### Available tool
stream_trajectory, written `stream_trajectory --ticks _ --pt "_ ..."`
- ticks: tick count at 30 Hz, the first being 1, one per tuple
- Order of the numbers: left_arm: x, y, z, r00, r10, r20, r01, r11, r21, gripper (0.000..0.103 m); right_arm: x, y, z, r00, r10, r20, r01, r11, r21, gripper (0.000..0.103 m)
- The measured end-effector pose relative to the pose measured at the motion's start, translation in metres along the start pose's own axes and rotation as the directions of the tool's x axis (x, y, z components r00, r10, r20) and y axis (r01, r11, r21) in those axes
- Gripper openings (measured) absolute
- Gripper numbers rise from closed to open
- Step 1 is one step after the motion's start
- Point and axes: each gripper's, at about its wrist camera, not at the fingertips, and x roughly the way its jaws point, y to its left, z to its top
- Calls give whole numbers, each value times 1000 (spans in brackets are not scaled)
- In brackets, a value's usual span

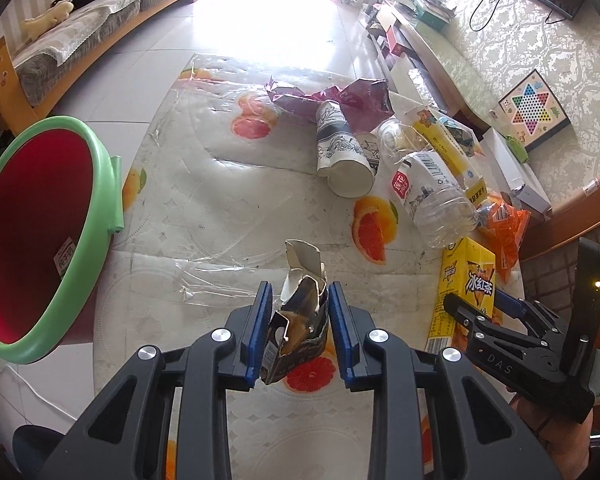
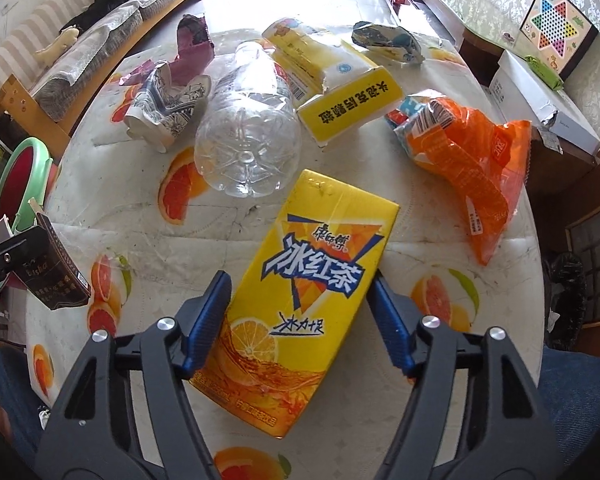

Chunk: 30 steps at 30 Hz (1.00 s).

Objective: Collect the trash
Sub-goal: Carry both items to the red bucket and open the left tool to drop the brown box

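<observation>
Left claw [image 1: 298, 300] clamps 1 torn dark carton [image 1: 296, 328]; right claw [image 2: 300, 284] wide, straddling 1 yellow tea carton [image 2: 300, 300]. Table [image 2: 428, 256]: 1 clear bottle [image 2: 248, 136], 1 orange bag [image 2: 468, 168].

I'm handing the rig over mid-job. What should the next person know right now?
Left gripper: shut on a torn dark carton, lifted, not yet over the green-rimmed bin to its left.
Right gripper: open, straddling the yellow iced tea carton lying on the table.
Done: one small carton already lies in the bin.
Left: clear plastic bottle, paper cups, orange wrapper, yellow box.
</observation>
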Motion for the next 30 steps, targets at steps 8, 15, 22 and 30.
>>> stream_trajectory --ticks 8,15,22,30 --pt "-20 0 -2 999 -13 41 13 1000 -1 27 -27 14 0 999 0 45 2 999 -43 61" --pt "-44 4 -9 996 -11 88 11 1000 5 27 -59 26 -2 994 2 106 7 997 -78 61" --pt "-87 27 -13 983 32 181 -32 999 1 27 -96 63 12 980 57 193 -28 988 -151 61" --pt "-135 90 -1 955 113 274 -87 991 -104 27 -124 137 34 944 209 254 -131 947 -292 61"
